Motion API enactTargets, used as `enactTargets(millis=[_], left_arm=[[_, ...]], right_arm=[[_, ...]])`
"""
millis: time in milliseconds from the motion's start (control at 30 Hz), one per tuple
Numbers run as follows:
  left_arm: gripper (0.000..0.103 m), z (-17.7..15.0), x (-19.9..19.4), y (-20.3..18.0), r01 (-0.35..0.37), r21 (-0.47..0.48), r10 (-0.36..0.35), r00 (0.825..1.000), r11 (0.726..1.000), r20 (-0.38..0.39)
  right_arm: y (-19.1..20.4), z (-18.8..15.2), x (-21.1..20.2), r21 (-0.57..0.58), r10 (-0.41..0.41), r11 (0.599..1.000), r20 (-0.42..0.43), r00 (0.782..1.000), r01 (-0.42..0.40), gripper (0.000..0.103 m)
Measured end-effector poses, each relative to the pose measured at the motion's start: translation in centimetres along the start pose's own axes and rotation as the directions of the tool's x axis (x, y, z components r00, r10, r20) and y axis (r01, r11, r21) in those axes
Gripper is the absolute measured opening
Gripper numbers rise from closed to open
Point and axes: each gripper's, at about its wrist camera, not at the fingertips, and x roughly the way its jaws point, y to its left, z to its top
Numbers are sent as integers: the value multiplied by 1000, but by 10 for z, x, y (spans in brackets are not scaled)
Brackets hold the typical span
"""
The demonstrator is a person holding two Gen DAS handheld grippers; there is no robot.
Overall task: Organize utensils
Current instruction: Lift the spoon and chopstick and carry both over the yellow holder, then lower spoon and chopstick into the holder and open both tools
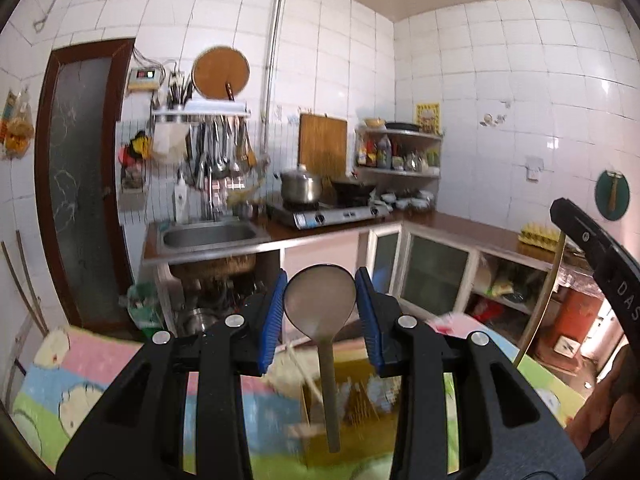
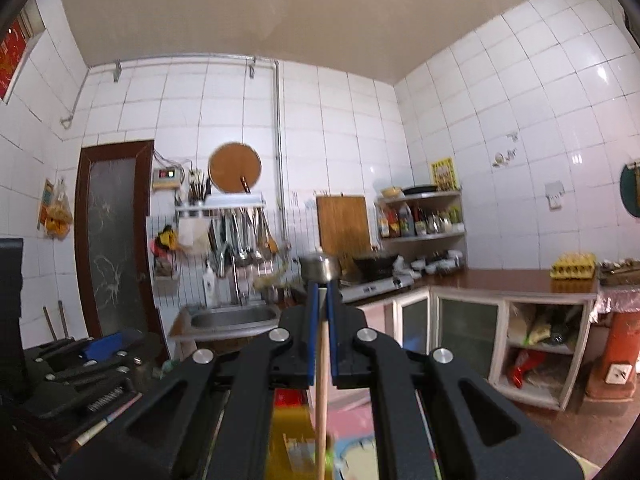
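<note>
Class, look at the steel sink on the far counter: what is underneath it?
Under the sink an open cabinet bay shows a brownish basin and stacked metal pots. The left gripper covers the bay's right part.

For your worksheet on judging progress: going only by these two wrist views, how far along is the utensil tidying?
Done: nothing visibly put away yet. In hand: the left gripper holds a grey spoon by its bowl, handle hanging down; the right gripper is shut on a thin wooden stick, perhaps a chopstick. Both are raised above the pastel cloth. Left: placing both; the yellow box below may be their place.
</note>
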Motion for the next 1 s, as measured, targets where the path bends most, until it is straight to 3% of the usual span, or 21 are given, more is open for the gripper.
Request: enactTargets(millis=[167,300,467,633,667,700,800,867,900,1000], left_arm=[[34,1,40,-9,-30,35,29,999,999,37],[34,-26,66,-8,-26,20,26,1000,999,4],[34,-58,86,-4,-38,37,39,998,999,-47],[35,-66,94,12,-41,1,41,993,999,-108],[46,-65,90,15,-42,-11,41,992,999,-121],[64,-62,87,19,-45,-25,41,991,999,-130],[76,-49,66,33,-61,-66,52,991,996,-124],[84,-43,53,40,-59,-77,47,988,995,-146],[88,-41,45,44,-54,-82,41,988,995,-152],[98,-41,21,51,-70,-83,56,986,994,-158]], right_arm=[[12,0,41,5,8,1000,34,999,-8,5],[15,-25,67,-11,23,1000,15,1000,-23,5],[10,-69,83,-40,11,999,-91,996,-15,5],[0,-84,91,-43,19,999,-214,977,-29,5],[-2,-84,90,-47,12,999,-229,973,-23,6],[-4,-81,88,-54,-4,998,-254,967,-10,6],[-13,-73,79,-60,-40,998,-300,953,23,13],[-21,-66,63,-49,-62,998,-324,944,49,52],[-23,-65,55,-46,-64,998,-325,943,52,57],[-29,-68,28,-67,-85,996,-382,920,64,57]])
